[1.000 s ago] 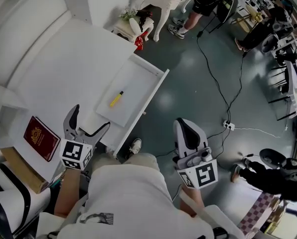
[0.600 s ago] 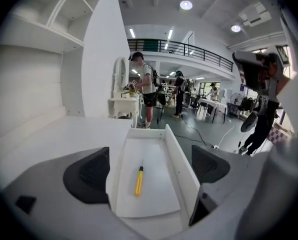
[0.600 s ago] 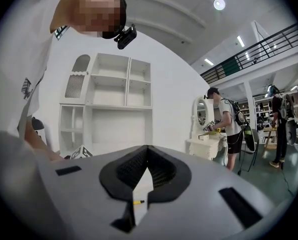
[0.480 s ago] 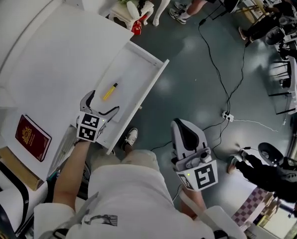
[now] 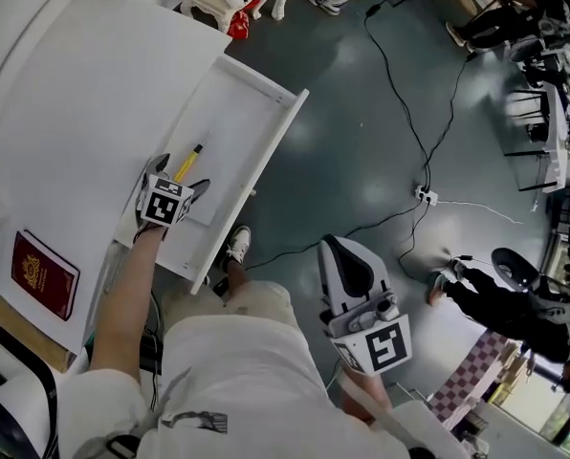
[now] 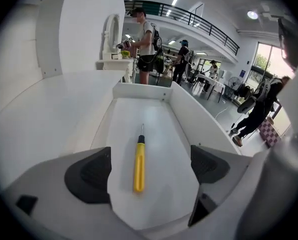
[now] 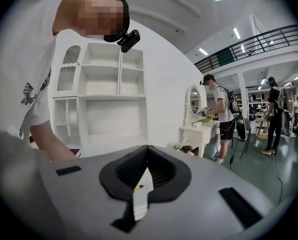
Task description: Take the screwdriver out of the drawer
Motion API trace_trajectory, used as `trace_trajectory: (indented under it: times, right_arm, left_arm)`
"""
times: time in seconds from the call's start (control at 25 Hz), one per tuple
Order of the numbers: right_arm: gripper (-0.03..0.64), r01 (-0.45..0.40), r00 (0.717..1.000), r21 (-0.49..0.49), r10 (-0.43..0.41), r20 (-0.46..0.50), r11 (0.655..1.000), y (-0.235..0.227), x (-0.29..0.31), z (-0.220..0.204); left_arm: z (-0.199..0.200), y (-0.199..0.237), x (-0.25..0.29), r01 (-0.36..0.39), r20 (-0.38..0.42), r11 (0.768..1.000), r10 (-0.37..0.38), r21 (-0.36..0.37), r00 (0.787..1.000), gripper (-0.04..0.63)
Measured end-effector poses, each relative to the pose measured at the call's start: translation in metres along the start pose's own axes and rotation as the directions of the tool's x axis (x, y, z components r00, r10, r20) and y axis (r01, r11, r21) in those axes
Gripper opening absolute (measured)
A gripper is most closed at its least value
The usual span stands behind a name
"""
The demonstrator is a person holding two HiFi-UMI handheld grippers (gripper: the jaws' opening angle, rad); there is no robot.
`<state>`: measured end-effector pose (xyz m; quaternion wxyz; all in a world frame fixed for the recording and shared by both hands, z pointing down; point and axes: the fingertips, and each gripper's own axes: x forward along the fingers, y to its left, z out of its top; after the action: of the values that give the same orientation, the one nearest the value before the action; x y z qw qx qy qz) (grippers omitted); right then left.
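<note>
My left hand-held gripper (image 6: 149, 170) hangs over the near part of the open drawer (image 6: 196, 115). Its jaws are wide apart and hold nothing.

The screwdriver (image 6: 138, 165) lies flat on the drawer bottom, just ahead of my left hand-held gripper and below it. In the left gripper view it shows between the two jaws, a bit nearer the left one. Its yellow handle points back at me. Its thin metal tip points away, to the far wall of the drawer. So its long line runs the same way my hand-held gripper looks, with one jaw on each side of the handle.

I think I only need to go down and a little forward, then squeeze across the handle. The drawer walls are close on both sides, so I think it is best to drop straight.

My right hand-held gripper (image 5: 345, 261) is well off to the right, out over the floor and far from the drawer. Its jaws are pressed together with nothing in them. The left one is much nearer, so I think this grab is its job.
</note>
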<state>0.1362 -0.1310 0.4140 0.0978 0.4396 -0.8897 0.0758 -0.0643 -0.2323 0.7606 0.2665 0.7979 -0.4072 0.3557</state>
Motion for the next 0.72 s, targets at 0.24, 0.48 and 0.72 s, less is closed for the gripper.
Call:
trace_trajectory:
  times: [0.24, 0.48, 0.72]
  right_arm:
    - [0.008, 0.012, 1.000, 0.009, -0.012, -0.021, 1.000, -0.001, 0.002, -0.007]
    - [0.008, 0.025, 0.999, 0.017, -0.024, -0.026, 1.000, -0.002, 0.000, -0.011]
    - [0.008, 0.036, 0.999, 0.024, -0.035, -0.027, 0.999, -0.004, -0.006, -0.014]
  left_arm:
    - [-0.005, 0.012, 0.026, 0.005, -0.061, 1.000, -0.005, 0.007, 0.998, 0.471]
    - [-0.011, 0.017, 0.041, 0.001, -0.101, 1.000, 0.002, 0.028, 0.995, 0.391]
    - [-0.020, 0.017, 0.049, 0.007, -0.160, 0.999, 0.000, 0.045, 0.987, 0.348]
